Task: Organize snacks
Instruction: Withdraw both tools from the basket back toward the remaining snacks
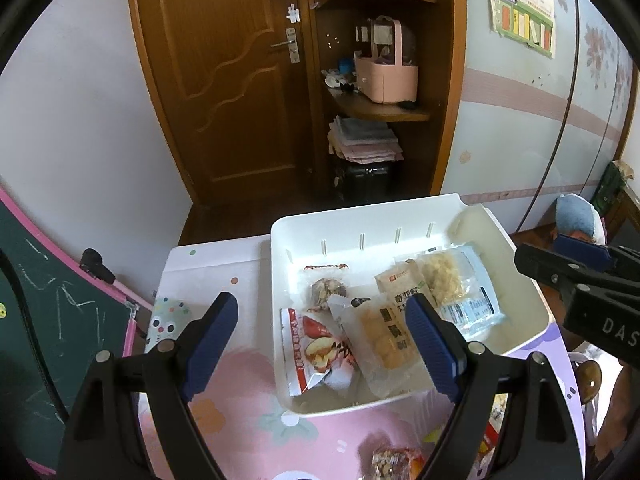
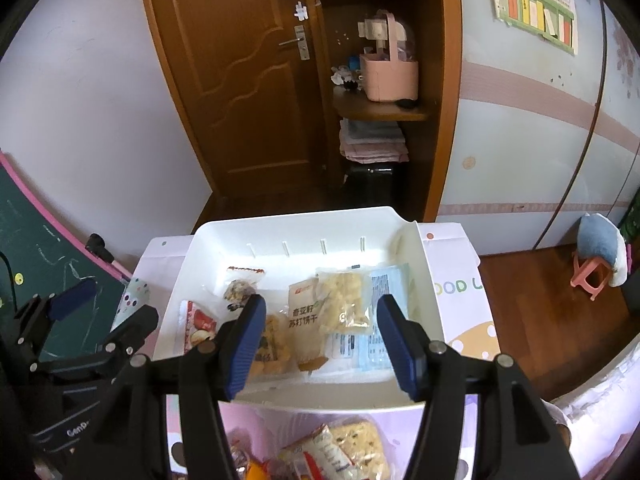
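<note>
Pink floral tablecloth w/ glossy white plastic bin, crinkly snack packets.

"苏打饼干" on a beige cracker packet; "DAS" on the right gripper.

Both my wrist cameras look forward and steeply down, close over the white tray they share, door beyond.

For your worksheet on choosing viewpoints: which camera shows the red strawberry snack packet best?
The left wrist view: the red strawberry packet lies almost whole between the jaws, in the white bin. The right wrist view shows only part of it, cut off by the bin's wall.
</note>
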A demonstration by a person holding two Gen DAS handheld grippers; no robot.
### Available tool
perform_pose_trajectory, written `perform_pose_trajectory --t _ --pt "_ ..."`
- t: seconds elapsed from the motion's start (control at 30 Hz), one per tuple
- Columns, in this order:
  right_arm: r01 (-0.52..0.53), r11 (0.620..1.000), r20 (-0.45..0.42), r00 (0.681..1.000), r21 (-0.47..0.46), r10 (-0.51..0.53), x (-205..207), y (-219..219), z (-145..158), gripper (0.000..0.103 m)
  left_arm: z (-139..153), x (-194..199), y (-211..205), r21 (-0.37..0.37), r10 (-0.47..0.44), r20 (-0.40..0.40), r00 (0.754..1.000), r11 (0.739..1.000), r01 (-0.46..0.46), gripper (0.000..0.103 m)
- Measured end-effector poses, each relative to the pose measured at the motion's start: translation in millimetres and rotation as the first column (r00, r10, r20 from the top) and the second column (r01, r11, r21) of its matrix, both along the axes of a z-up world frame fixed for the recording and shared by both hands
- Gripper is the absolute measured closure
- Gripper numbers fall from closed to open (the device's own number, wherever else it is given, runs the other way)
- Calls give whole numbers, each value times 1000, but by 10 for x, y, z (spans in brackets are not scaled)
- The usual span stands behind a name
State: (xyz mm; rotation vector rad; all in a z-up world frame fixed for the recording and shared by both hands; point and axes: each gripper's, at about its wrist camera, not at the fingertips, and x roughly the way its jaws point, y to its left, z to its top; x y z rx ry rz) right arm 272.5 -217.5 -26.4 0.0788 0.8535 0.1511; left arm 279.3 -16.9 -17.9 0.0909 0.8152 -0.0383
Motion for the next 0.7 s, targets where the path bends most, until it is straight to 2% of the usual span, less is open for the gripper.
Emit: perform_pose_trajectory --t 0.23,0.7 --pt "-6 1000 31 999 -19 7 -342 7 241 45 247 -329 72 -4 1 14 1000 1000 -1 18" --pt "-47 998 131 990 -53 54 -1252 85 840 45 919 -1306 145 30 -40 121 992 999 37 13"
